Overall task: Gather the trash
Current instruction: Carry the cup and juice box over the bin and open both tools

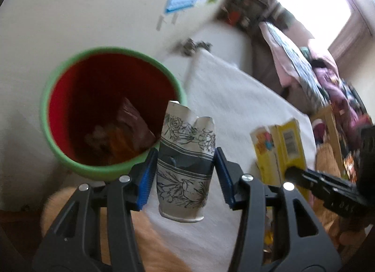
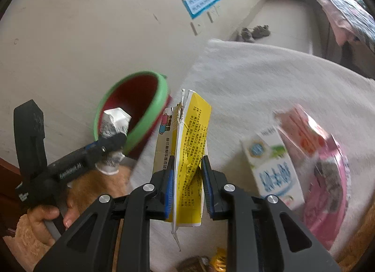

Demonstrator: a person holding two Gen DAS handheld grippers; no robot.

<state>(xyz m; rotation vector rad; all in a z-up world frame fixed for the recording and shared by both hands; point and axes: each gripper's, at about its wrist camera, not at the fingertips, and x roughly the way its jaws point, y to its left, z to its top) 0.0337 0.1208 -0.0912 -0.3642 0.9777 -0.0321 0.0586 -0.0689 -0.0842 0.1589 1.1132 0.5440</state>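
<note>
Your left tool (image 1: 186, 166) pinching a crumpled floral paper cup (image 1: 185, 162) just beside the green-rimmed red bin (image 1: 58, 84), your right tool (image 2: 188, 179) clamped on a flattened yellow carton (image 2: 189, 155), above the white cloth (image 2: 269, 80), blue-and-white milk carton (image 2: 274, 166) nearby.

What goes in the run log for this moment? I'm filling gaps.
left gripper: shut on crushed paper cup | right gripper: shut on yellow carton | bin: holds trash | white carton, pink pack: on cloth
</note>
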